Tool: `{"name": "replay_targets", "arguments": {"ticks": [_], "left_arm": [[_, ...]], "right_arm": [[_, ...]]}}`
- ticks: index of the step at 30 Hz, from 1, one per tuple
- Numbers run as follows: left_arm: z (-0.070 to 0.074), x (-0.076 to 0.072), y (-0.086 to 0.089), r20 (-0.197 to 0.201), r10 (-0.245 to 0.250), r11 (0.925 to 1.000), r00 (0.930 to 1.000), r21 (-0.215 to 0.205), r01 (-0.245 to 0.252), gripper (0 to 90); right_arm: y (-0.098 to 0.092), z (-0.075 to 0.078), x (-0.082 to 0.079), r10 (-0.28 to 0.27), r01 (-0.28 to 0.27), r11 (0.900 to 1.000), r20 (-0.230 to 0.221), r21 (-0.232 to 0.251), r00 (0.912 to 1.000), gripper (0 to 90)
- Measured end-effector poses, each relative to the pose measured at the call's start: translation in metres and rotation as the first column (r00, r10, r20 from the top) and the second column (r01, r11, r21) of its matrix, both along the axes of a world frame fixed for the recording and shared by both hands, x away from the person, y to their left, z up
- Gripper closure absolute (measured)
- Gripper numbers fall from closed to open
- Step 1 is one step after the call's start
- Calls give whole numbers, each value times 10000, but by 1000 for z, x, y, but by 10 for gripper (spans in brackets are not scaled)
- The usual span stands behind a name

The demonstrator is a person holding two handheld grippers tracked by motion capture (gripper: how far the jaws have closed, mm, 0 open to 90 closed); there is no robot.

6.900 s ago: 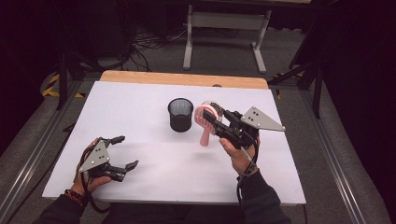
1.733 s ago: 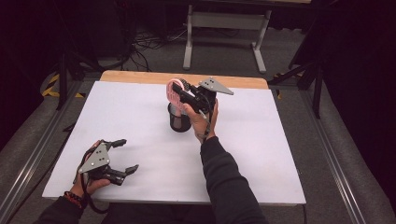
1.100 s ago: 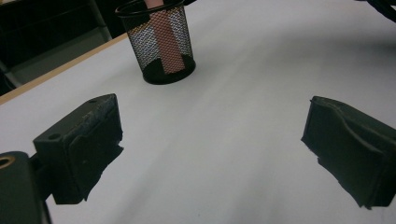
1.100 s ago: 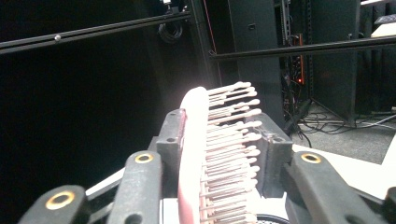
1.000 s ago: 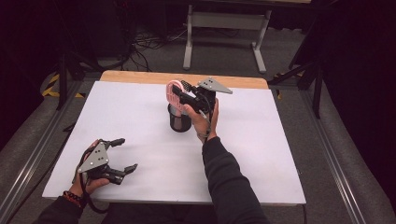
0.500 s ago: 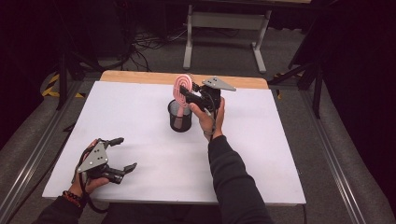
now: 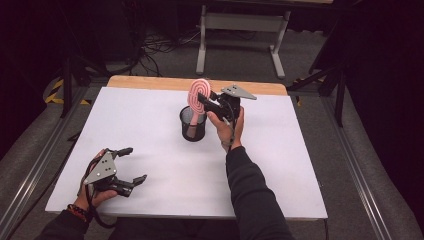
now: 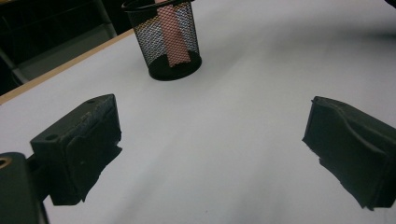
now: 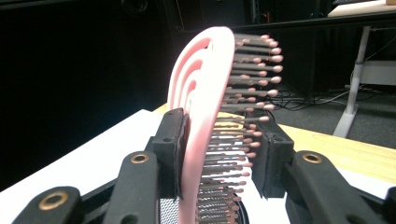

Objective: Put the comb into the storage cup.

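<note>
A pink hairbrush [image 7: 196, 95] stands upright with its handle down inside a black mesh cup [image 7: 192, 125] near the table's middle back. My right gripper [image 7: 206, 101] is shut on the brush head; in the right gripper view the jaws press the pink head [image 9: 201, 93] and its dark bristles from both sides. The left gripper view shows the mesh cup [image 8: 164, 39] with the pink handle [image 8: 171, 35] inside. My left gripper [image 7: 131, 165] rests open on the table at the front left, nothing between its fingers [image 8: 79, 144].
The white table top [image 7: 150, 120] has a wooden strip [image 7: 145, 82] along its far edge. A metal stand's legs [image 7: 240, 30] and cables lie on the floor behind. Dark floor surrounds the table.
My right gripper carried the brush from the table's right to above the cup, turned it upright, and lowered its handle into the cup. The left gripper stayed put.
</note>
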State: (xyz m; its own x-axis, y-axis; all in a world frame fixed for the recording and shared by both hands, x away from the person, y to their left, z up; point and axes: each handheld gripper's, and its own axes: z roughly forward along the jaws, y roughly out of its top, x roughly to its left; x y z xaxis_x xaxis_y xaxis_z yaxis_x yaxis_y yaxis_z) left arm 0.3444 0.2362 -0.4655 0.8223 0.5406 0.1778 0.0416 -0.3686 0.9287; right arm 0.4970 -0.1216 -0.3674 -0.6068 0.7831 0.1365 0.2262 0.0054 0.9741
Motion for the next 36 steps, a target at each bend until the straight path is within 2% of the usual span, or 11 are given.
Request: {"name": "replay_targets", "arguments": {"ticks": [6,16,19,29,36], "left_arm": [[1,1,2,0,75,10000,10000,-19,-75,47],[4,1,5,72,207,9997,9998,-102,-206,46],[4,1,6,84,217,9997,9997,-122,-216,46],[4,1,5,86,217,9998,9997,-44,-217,47],[4,0,5,91,223,9997,9997,-21,-223,46]], "right_arm": [[-5,-5,1,-358,360,9991,-122,242,9993,585],[-10,-8,1,-938,939,9956,-171,32,9954,569],[-12,-11,1,-992,992,9951,-228,-34,9948,561],[-25,-17,0,-1114,1121,9935,-391,174,9930,551],[-24,-18,-2,-1039,1041,9946,-376,15,9939,541]]}}
